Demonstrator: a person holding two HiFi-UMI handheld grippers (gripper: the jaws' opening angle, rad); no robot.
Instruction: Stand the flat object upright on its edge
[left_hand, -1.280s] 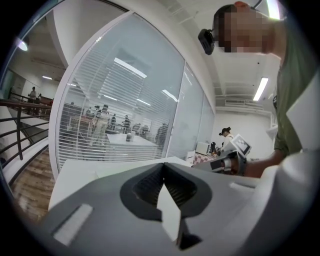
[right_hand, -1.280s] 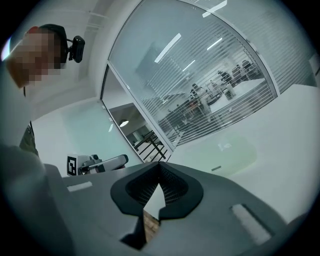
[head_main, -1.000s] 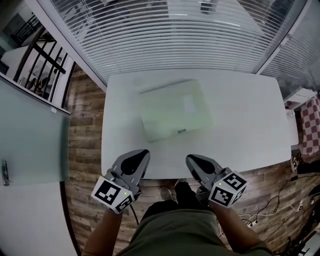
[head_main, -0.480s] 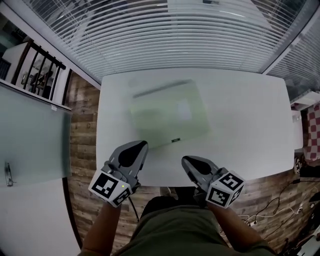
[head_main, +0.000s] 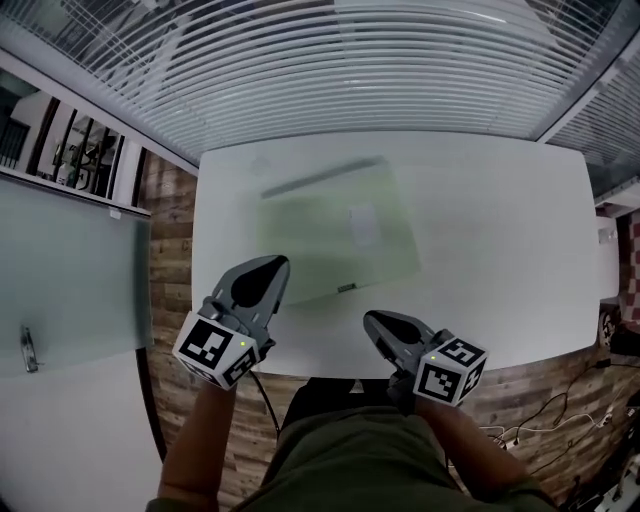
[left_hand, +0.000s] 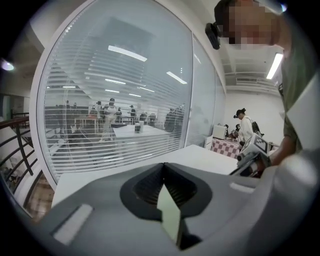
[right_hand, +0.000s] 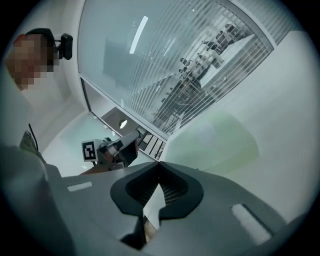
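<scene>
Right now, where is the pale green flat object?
In the head view the pale green flat object lies flat on the white table, left of its centre, just ahead of the left gripper and farther from the right gripper.

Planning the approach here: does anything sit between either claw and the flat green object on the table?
Nothing visible does. Only bare white table separates the right claw from the flat green object; the left claw is beside its near left corner.
</scene>
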